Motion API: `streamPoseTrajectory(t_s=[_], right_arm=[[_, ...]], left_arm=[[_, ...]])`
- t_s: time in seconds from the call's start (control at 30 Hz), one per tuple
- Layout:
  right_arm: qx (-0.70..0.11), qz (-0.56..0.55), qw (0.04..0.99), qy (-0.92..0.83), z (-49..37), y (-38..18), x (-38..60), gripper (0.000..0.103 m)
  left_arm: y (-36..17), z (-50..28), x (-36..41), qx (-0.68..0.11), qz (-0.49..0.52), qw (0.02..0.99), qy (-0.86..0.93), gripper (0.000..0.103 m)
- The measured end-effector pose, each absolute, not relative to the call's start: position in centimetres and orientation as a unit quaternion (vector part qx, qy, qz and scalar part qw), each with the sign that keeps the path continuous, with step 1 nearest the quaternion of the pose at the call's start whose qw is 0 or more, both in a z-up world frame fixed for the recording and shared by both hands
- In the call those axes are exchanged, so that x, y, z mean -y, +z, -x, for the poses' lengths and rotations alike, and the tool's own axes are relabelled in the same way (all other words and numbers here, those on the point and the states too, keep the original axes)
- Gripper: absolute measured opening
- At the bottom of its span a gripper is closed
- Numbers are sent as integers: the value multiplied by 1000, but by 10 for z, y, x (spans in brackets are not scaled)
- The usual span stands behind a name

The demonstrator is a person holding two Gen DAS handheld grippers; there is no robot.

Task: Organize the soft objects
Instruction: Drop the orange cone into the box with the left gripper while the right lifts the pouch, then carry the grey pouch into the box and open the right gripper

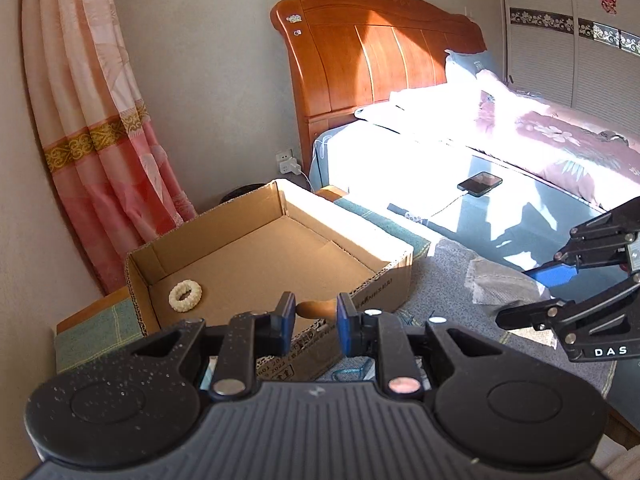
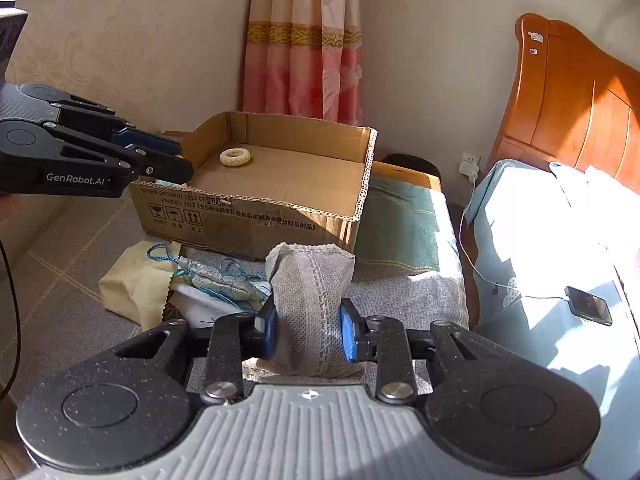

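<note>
Gripping a grey knit pouch [image 2: 310,304] between my right gripper's [image 2: 308,330] pads, I see it upright before the cardboard box [image 2: 256,216]. My left gripper [image 1: 316,322] clamps a small brown piece [image 1: 316,309] at the box's near wall; a cream ring [image 1: 185,296] lies inside.

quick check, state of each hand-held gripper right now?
Left hand-held gripper: shut on a small brown object, identity unclear.
Right hand-held gripper: shut on the grey fabric pouch.

Matt corrugated cardboard box [image 2: 256,216]; rough knitted grey cloth pouch [image 2: 310,300]; glossy varnished wooden headboard [image 1: 376,52]; matt speckled black plastic right gripper [image 2: 307,330], at 6 o'clock.
</note>
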State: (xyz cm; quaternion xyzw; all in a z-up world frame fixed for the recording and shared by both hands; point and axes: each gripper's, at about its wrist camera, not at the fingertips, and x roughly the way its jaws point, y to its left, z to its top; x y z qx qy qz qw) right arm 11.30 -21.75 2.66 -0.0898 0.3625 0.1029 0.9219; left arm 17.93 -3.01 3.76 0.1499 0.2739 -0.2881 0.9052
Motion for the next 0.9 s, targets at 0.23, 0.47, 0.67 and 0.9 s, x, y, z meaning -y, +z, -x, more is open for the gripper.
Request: streamPoseTrajectory(t_s=[0.23, 0.47, 0.67, 0.9], right_arm=[[-355, 86, 926, 98, -122, 30, 215, 35], [-357, 90, 925, 97, -132, 32, 214, 35], [-351, 94, 925, 108, -138, 35, 207, 35], [-344, 99, 925, 129, -146, 40, 198, 35]], left_arm=[[42, -250, 41, -278, -152, 911, -265, 37], [30, -273, 34, -274, -127, 930, -211, 98], [30, -244, 24, -279, -113, 933, -199, 102], [30, -205, -2, -281, -79, 941, -173, 103]])
